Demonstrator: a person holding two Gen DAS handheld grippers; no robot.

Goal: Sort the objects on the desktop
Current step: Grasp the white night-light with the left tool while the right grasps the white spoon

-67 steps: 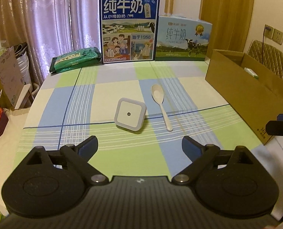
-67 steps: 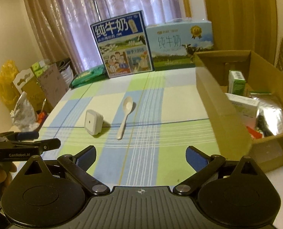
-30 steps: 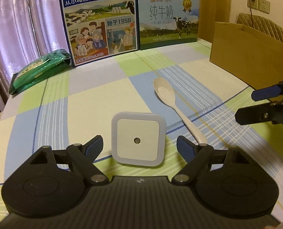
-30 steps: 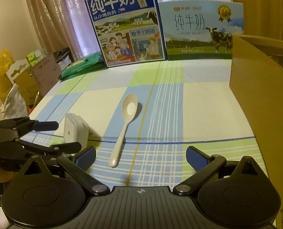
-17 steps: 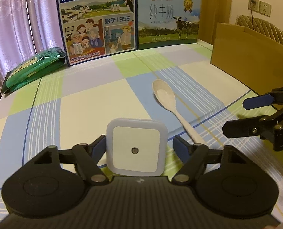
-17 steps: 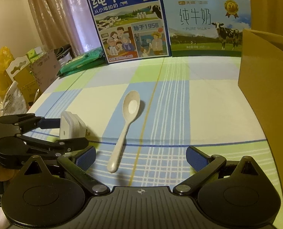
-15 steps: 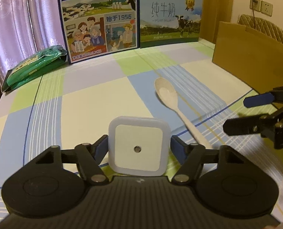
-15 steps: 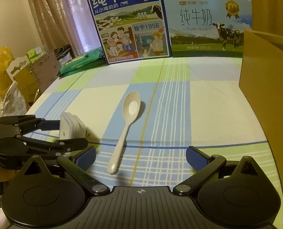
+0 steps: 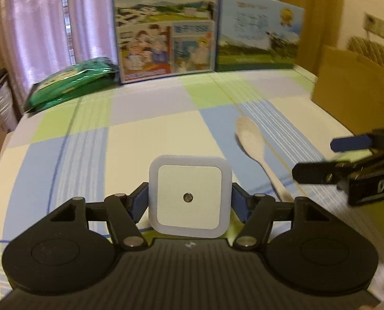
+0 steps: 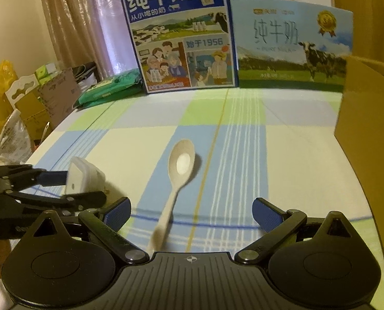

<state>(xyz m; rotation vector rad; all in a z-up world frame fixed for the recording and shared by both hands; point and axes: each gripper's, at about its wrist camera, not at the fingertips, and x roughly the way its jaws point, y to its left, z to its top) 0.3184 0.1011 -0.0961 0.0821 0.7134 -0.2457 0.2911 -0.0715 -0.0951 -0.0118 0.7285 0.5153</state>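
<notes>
A white square night light (image 9: pixel 189 193) sits clamped between the blue pads of my left gripper (image 9: pixel 189 202), low over the checked tablecloth. The right wrist view shows it tilted (image 10: pixel 84 178) in the left gripper (image 10: pixel 73 188). A pale plastic spoon (image 10: pixel 179 178) lies on the cloth, bowl pointing away. Its handle end reaches in between the fingers of my right gripper (image 10: pixel 190 211), which is open and not touching it. In the left wrist view the spoon (image 9: pixel 254 144) lies right of the light, with the right gripper (image 9: pixel 347 160) beyond it.
An open cardboard box (image 9: pixel 352 90) stands along the right side of the table (image 10: pixel 295 139). Two milk cartons (image 10: pixel 181 33) (image 10: pixel 292 46) stand at the back edge. A green packet (image 9: pixel 70 85) lies at the back left. Bags and boxes (image 10: pixel 36 95) sit off the left edge.
My left gripper moved in around the night light and shut on it. My right gripper came lower and closer to the spoon, so the handle now lies between its open fingers.
</notes>
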